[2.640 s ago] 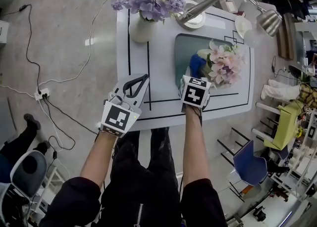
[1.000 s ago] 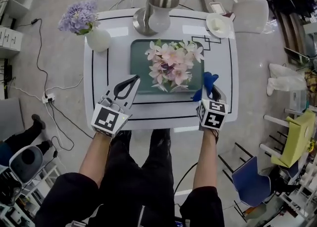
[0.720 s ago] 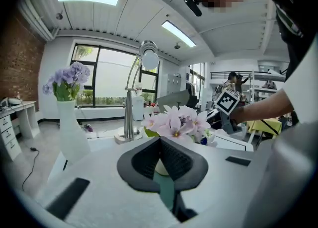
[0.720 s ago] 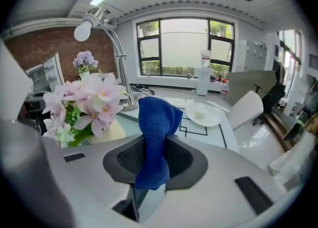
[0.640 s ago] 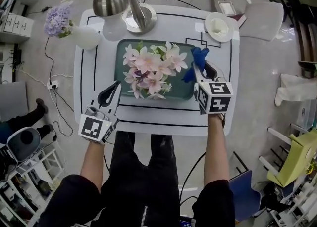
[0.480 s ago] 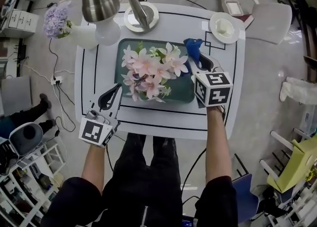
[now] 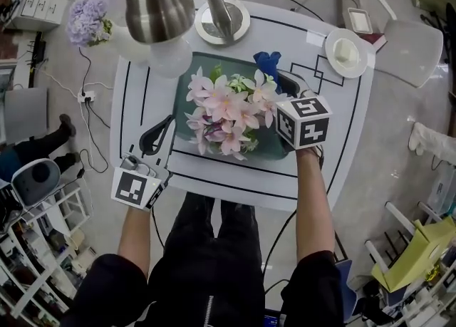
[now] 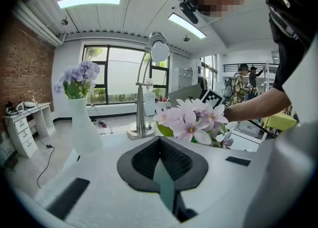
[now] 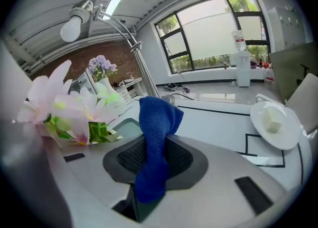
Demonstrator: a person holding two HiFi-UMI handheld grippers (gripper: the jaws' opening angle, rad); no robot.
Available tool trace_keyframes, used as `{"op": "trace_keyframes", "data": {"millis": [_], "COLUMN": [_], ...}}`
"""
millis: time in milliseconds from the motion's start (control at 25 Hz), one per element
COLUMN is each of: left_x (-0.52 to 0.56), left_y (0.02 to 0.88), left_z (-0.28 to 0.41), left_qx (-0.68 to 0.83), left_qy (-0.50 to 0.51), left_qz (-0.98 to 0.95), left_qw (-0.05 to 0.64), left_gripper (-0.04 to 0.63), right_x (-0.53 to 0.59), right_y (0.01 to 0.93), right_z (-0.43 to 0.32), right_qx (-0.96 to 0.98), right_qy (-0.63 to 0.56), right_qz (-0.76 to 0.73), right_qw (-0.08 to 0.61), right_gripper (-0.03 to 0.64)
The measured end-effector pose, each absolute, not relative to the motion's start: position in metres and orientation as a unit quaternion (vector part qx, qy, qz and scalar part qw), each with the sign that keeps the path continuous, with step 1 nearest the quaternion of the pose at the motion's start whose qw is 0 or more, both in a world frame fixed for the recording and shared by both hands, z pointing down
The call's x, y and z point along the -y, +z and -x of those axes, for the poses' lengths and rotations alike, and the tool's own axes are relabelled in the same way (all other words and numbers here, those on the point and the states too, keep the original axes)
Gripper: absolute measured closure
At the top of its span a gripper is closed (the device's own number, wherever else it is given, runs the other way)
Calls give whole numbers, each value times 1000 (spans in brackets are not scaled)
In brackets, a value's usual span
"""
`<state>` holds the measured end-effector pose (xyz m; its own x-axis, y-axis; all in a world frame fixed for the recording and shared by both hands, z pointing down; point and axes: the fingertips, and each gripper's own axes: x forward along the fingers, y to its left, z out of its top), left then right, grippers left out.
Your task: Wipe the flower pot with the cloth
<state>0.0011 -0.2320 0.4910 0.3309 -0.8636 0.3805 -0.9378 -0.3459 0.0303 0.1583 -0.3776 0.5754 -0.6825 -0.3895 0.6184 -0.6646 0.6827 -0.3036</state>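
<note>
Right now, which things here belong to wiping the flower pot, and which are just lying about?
In the job: blue cloth, clamped in the right gripper; flower pot.
Lying about: lamp; vase of purple flowers; white dish; left gripper, shut and empty.

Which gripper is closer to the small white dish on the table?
Right. The right gripper, shut on the blue cloth, is a little left of the dish; the left gripper is across the table, near its front left.
</note>
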Motion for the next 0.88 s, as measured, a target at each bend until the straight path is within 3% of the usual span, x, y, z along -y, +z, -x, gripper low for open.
{"op": "trace_keyframes", "data": {"millis": [880], "left_x": [218], "left_y": [477], "left_z": [-15], "left_qx": [546], "left_qy": [115], "left_qz": [-822], "left_qw": [114], "left_gripper": [591], "right_x": [292], "right_y": [585], "right_z": [-186], "right_qx": [872], "right_qy": [280], "right_qz": [-283], "right_qw": [284], "right_gripper": [523]}}
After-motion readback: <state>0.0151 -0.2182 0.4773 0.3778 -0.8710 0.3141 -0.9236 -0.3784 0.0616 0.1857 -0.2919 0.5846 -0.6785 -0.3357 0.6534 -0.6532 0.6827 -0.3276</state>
